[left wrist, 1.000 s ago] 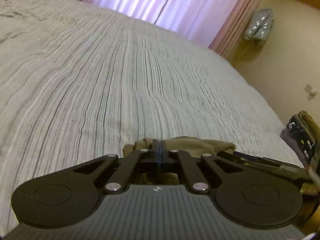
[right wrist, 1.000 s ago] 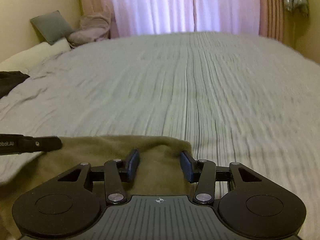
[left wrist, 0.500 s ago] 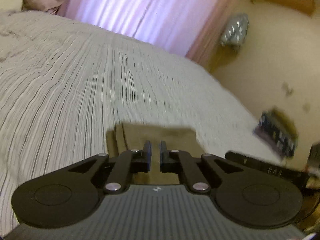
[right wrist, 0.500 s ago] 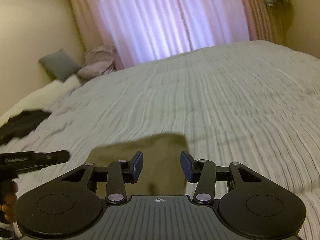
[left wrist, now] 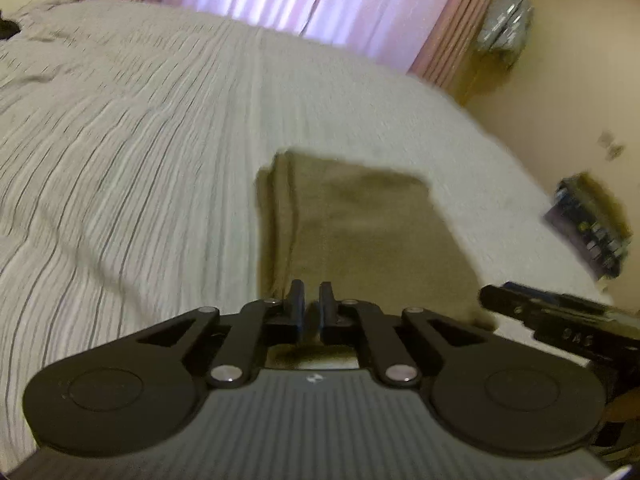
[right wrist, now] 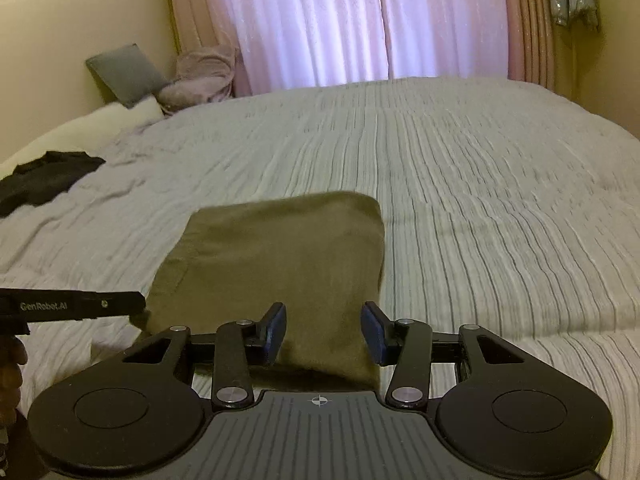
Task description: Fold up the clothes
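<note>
Striped bedspread bears folded olive garment just beyond both tongs.

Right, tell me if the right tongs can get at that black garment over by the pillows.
Probably not from here: the black garment lies far off, past the olive cloth, and the left tongs sit on that side.

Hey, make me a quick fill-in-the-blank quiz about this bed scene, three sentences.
1. The folded garment on the striped bed is ___ in colour.
2. The jaws of the right gripper stand ___.
3. The curtains behind the bed are ___.
Missing words: olive green; open; pink.
</note>
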{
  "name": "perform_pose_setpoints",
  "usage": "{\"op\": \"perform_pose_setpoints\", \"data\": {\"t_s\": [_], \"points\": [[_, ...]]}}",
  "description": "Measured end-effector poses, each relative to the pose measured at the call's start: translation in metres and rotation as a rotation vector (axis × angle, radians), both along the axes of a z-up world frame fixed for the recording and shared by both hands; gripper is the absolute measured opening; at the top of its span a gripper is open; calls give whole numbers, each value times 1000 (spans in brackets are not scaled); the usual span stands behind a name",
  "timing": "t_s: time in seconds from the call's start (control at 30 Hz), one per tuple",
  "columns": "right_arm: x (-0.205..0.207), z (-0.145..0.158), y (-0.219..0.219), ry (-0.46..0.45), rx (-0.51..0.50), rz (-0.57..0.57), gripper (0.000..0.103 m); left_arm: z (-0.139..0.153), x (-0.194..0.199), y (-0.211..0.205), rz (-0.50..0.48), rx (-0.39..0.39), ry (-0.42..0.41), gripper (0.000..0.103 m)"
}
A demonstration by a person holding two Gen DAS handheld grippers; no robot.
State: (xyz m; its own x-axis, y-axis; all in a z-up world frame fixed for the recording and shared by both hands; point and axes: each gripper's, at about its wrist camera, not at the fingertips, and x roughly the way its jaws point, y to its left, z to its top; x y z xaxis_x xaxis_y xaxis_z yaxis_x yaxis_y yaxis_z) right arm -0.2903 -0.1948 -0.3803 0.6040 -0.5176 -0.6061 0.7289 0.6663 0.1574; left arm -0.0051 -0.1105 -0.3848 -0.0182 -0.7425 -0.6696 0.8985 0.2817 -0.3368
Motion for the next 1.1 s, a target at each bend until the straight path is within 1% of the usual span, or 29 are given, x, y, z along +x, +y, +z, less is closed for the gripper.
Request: {"op": "perform_pose_setpoints", "data": {"t_s": [0.03, 0.07, 0.1, 0.13, 0.2, 0.37, 0.43, 0.47, 0.5, 0.53, 0.7, 0.77, 0.87, 1.1], "points": [[2, -7, -1, 30, 31, -7, 47, -3, 0, 1, 18, 31, 14, 3], [3, -15, -2, 60, 62, -15, 47, -3, 1, 2, 32, 49, 32, 4], [4, -21, -3, 85, 88, -23, 47, 1, 0, 5, 48, 54, 30, 5], [2, -17, 1, 84, 87, -36, 47, 5, -2, 9, 66, 55, 19, 8], [-4, -8, 8, 71, 90, -53, 47, 14, -7, 15, 82, 72, -16, 23], [-5, 8, 24, 96, 137, -53, 47, 30, -22, 31, 81, 123, -41, 26], [-6, 11, 32, 108, 150, -63, 49, 34, -29, 37, 75, 134, -60, 30], [-7, 12, 36, 102, 158, -70, 64, 36, -33, 41, 72, 140, -69, 31], [-9, 12, 40, 97, 164, -80, 75, 39, -37, 45, 68, 145, -79, 31], [-12, 13, 45, 92, 163, -82, 82, 41, -41, 50, 65, 151, -88, 32], [-23, 24, 66, 84, 157, -99, 82, 48, -55, 66, 60, 186, -139, 33], [-27, 29, 72, 88, 155, -118, 82, 53, -60, 74, 59, 196, -166, 36], [-30, 36, 82, 91, 144, -140, 82, 60, -66, 87, 56, 188, -189, 39], [-37, 50, 109, 77, 127, -150, 82, 73, -71, 117, 56, 157, -208, 39]]}}
